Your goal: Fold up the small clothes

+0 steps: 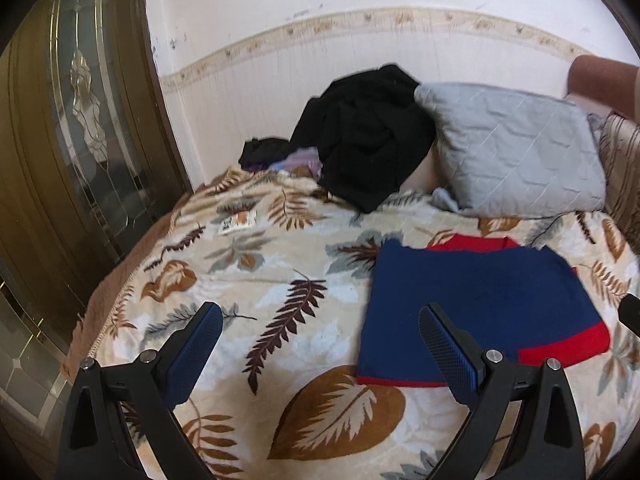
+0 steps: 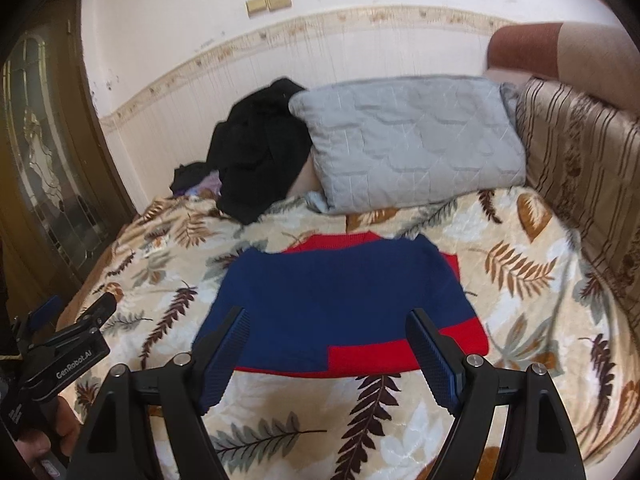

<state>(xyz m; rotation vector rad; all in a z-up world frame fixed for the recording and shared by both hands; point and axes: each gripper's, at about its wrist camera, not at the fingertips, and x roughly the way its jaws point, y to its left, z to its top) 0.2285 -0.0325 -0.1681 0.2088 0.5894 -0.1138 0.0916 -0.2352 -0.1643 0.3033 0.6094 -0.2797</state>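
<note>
Broadly, we are looking over a bed spread with a leaf-print blanket [image 1: 280, 264], cream with brown and grey fronds, which fills most of both wrist views. Behind it stands a pale wall [image 1: 320, 60] with a patterned border strip, and on the left side a brown door [image 1: 60, 120] with a decorative glass panel. Against the wall leans a grey quilted pillow [image 2: 412, 136], and to its right a striped brown cushion [image 2: 580, 152] edges the bed. Left of the pillow, touching it, we see a heap of black clothing [image 1: 368, 140], with a bit of purple fabric [image 1: 300, 162] showing at its left foot.

Nearer to us the blue and red garment [image 2: 340, 300] lies flat on the blanket, folded into a rough rectangle, blue on top with red showing at its far edge and near right corner.

Our right gripper [image 2: 328, 354] hangs over the garment's near edge, its blue-padded fingers spread wide with nothing between them. Our left gripper [image 1: 320, 354] is to the left of the garment, over bare blanket at its near left corner, its fingers likewise wide apart and empty.

Smallest, a white and orange tag [image 1: 238, 222] rests on the blanket, well apart from the garment.
</note>
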